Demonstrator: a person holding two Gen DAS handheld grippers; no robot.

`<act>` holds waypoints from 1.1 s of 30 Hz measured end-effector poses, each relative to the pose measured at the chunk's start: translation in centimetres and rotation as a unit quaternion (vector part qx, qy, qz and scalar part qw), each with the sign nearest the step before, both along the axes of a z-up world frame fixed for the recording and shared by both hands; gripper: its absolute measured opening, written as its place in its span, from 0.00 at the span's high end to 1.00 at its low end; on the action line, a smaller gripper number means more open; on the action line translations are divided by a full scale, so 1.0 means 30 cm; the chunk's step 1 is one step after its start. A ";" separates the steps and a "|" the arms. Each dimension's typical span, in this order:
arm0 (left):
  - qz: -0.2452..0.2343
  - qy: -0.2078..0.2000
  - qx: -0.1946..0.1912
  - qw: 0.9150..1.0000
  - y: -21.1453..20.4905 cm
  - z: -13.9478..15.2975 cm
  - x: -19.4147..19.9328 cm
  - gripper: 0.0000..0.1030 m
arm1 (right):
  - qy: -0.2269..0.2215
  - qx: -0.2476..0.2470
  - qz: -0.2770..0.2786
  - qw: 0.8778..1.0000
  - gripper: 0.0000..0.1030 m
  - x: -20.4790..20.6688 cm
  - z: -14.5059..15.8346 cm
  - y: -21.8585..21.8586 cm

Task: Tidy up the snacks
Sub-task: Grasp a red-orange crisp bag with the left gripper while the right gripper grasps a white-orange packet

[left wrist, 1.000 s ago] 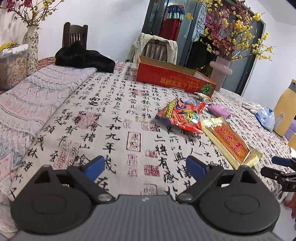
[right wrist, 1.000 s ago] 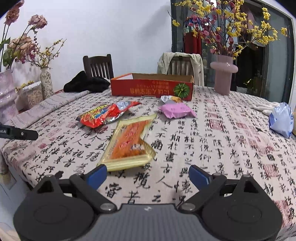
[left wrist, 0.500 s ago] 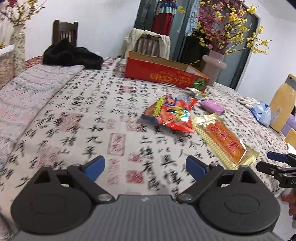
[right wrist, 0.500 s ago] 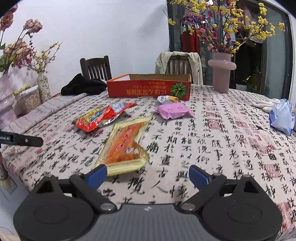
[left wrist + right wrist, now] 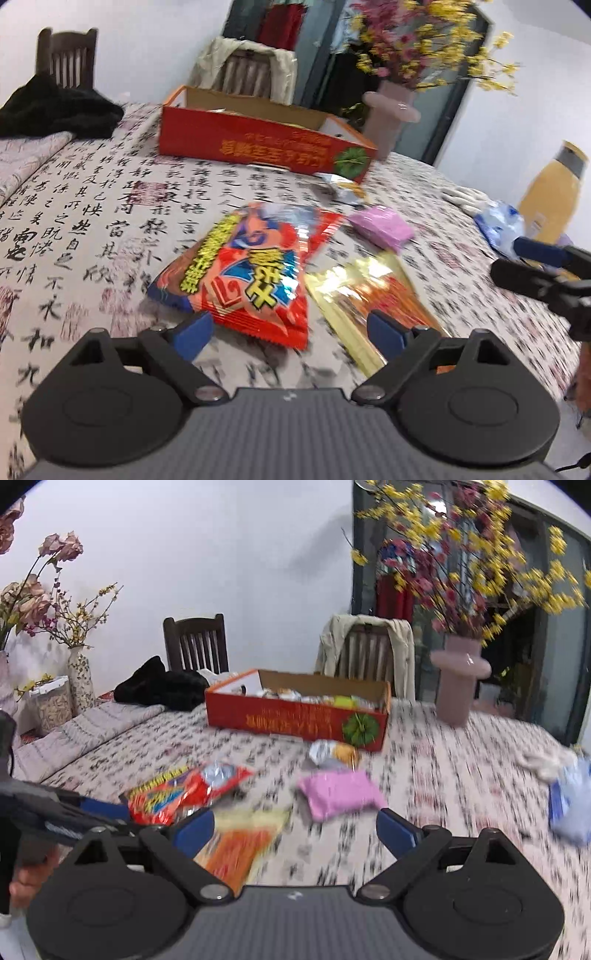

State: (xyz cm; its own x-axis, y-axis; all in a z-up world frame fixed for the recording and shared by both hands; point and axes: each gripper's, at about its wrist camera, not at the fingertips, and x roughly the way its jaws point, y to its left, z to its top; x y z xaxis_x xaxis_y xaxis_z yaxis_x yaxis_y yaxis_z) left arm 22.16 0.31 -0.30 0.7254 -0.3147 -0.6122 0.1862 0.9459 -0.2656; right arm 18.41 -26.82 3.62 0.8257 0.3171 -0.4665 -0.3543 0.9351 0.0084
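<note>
Four loose snack packets [image 5: 340, 792], one red box [image 5: 295, 716], two chairs [image 5: 195, 642].

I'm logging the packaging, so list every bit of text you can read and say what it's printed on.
Red snack bag: large yellow Chinese characters and a "6"-like swirl; too blurred to quote.
Red cardboard box: a row of gold Chinese characters, upside down, unreadable.
Tablecloth: black calligraphy and red seal stamps throughout, not legible.
Gold-edged orange packet: blurred, nothing readable.

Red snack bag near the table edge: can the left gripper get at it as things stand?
Probably yes. The red snack bag lies flat just ahead of the left gripper, whose fingers are closing but not yet on it. Nothing lies over the bag; the gold packet sits beside it.
</note>
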 end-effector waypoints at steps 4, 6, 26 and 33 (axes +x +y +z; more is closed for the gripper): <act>0.038 0.005 -0.002 0.999 0.078 -0.009 0.090 0.19 | 0.003 -0.008 0.009 1.000 0.09 0.120 0.013 0.042; 0.051 0.006 -0.007 0.999 0.121 -0.009 0.116 0.19 | 0.019 0.001 0.019 1.000 0.09 0.185 0.000 0.065; -0.164 -0.007 0.126 0.978 -0.047 -0.013 0.450 0.08 | 0.079 -0.032 -0.005 0.996 0.13 0.262 -0.147 0.063; -0.150 -0.014 0.107 0.983 -0.038 0.005 0.463 0.49 | 0.063 -0.018 -0.036 0.997 0.13 0.343 -0.126 -0.061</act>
State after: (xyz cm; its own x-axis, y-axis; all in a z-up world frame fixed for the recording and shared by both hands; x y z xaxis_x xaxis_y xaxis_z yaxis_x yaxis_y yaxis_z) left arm 36.07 -0.83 -0.15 0.6373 -0.3823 -0.6691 0.4690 0.8814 -0.0569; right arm 28.70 -28.64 -0.17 0.7798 0.2396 -0.5784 -0.2835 0.9589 0.0150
